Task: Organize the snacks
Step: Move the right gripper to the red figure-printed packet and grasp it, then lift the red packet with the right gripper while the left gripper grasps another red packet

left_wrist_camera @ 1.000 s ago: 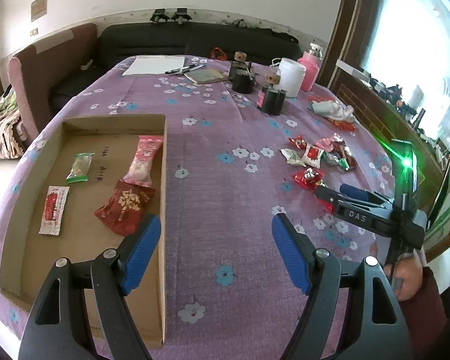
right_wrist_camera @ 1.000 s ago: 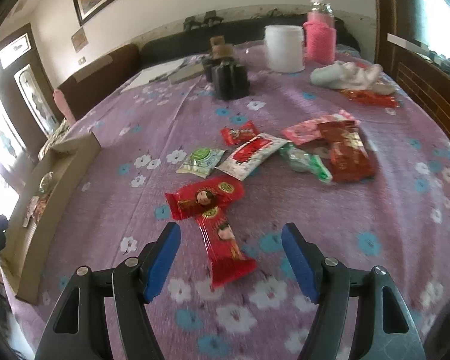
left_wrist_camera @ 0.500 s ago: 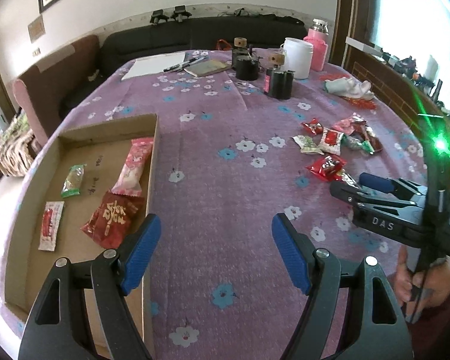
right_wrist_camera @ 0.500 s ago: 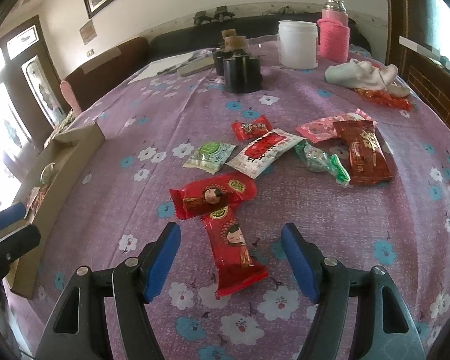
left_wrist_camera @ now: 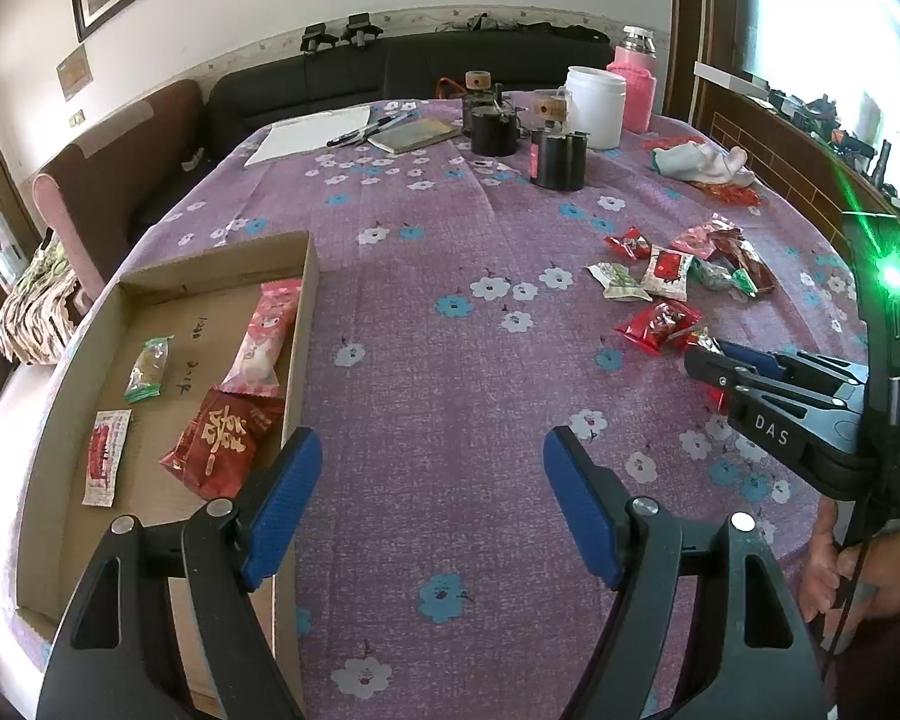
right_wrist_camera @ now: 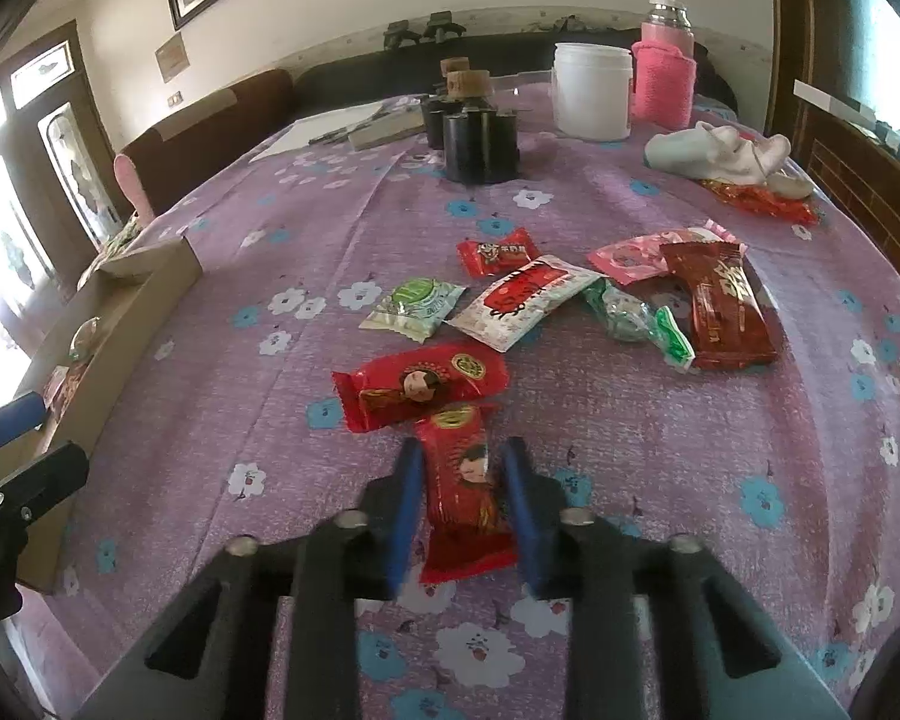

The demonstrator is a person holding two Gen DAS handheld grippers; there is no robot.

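Tablecloth [right_wrist_camera: 630,420]: matt woven purple cloth, floral print. Cardboard box [left_wrist_camera: 306,276], at its left edge: matt brown paperboard. Snack wrappers [right_wrist_camera: 720,300] on the cloth: glossy crinkled plastic film. White jar [right_wrist_camera: 591,90], far side: smooth plastic.

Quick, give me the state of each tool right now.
Left tool: open, nothing between its fingers, over the purple tablecloth.
Right tool: jaws have just been closing, now shut on the red snack packet.

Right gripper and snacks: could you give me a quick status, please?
Right gripper just closed on red snack packet. Left gripper open, empty. Cardboard tray path unobstructed.
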